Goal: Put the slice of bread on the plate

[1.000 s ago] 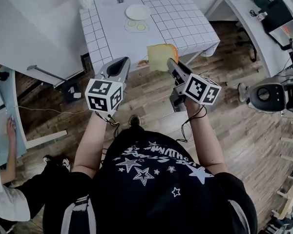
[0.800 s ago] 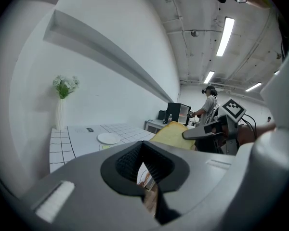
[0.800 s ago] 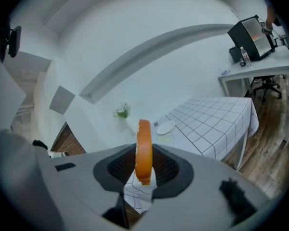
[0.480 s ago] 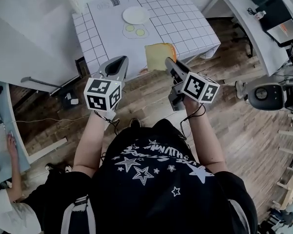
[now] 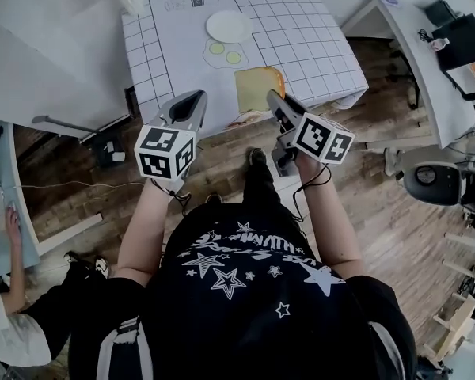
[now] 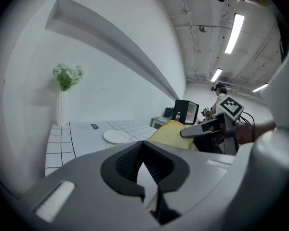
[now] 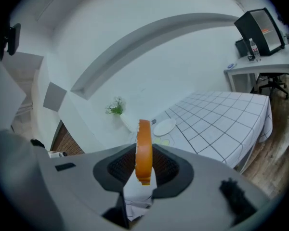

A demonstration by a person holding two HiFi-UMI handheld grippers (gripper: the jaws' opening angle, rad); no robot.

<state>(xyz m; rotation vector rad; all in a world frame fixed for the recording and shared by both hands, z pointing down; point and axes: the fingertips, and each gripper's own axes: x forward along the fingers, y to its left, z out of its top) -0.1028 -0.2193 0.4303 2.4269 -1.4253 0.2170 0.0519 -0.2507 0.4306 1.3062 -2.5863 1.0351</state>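
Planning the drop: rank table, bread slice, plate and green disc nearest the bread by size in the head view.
1. Table
2. Bread slice and plate: alike; bread is nearer the camera, so unranked.
3. Green disc

Slice of bread [image 5: 259, 88] now over table [image 5: 301, 30] edge, seemingly nearer plate [image 5: 229, 26].

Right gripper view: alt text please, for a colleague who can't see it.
The right gripper holds a slice of bread upright, crust edge toward the camera. Beyond it stands a white gridded table with a white plate on it.
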